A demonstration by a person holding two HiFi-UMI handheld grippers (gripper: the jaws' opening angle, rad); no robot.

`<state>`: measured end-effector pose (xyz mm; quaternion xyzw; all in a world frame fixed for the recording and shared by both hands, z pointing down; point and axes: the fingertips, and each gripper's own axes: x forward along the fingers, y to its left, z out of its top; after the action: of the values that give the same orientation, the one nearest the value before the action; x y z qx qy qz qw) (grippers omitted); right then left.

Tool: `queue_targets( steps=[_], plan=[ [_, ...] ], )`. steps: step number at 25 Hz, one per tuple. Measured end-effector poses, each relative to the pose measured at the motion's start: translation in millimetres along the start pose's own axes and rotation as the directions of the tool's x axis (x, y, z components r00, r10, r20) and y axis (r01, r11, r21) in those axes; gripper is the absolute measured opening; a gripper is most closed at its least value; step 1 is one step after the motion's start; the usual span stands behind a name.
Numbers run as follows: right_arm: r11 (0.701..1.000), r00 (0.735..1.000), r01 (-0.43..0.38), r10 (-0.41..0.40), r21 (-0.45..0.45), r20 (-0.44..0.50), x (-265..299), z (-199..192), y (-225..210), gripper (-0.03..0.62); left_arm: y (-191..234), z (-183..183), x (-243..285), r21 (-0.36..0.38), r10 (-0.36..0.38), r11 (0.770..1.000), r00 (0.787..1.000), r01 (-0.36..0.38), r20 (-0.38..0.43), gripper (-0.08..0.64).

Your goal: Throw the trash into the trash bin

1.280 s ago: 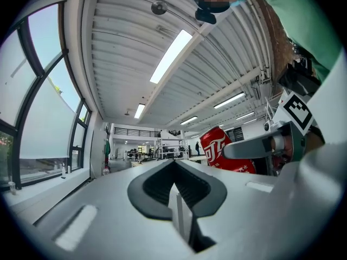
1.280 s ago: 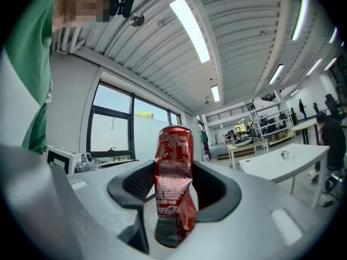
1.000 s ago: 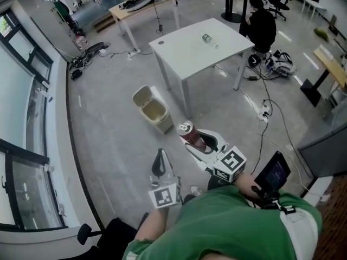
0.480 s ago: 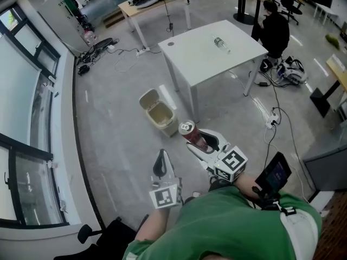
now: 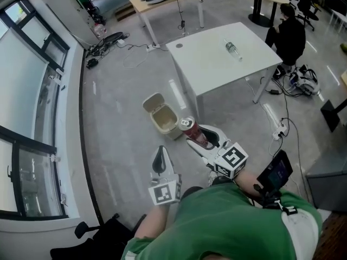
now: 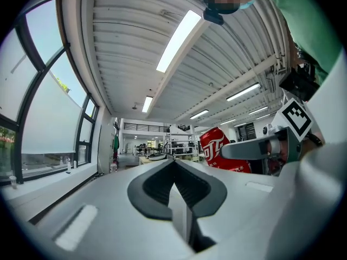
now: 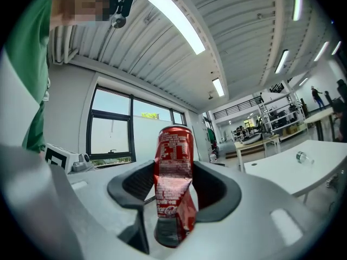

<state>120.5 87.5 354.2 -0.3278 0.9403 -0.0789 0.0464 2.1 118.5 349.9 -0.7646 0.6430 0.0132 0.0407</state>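
Head looks down; both gripper views share can (image 7: pixel 174 167).

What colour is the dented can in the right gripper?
Red with white print, that dented metal can; clearest in the right gripper view.

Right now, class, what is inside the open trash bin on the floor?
The trash bin shows only bare beige inner walls, with no trash visible. Its near right corner sits behind the red can held in the right gripper.

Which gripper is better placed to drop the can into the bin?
Right. The right gripper is shut on the red can, which appears beside the open trash bin; the left gripper is shut and empty.
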Motion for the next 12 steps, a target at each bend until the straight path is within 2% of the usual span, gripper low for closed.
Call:
queue_targets(
  steps=[5, 12],
  plan=[
    [1.0, 1.0, -0.024, 0.024, 0.013, -0.009, 6.3, -7.0, -19.1, 0.223, -3.9, -5.5, 11.2, 0.023, 0.034, 0.999, 0.999, -0.034, -0.016, 0.005],
    [0.997, 0.997, -0.059, 0.061, 0.051, -0.039, 33.2, -16.1, -50.2, 0.223, 5.2, -21.2, 41.1, 0.015, 0.078, 0.997, 0.995, -0.078, -0.057, 0.005]
  ],
)
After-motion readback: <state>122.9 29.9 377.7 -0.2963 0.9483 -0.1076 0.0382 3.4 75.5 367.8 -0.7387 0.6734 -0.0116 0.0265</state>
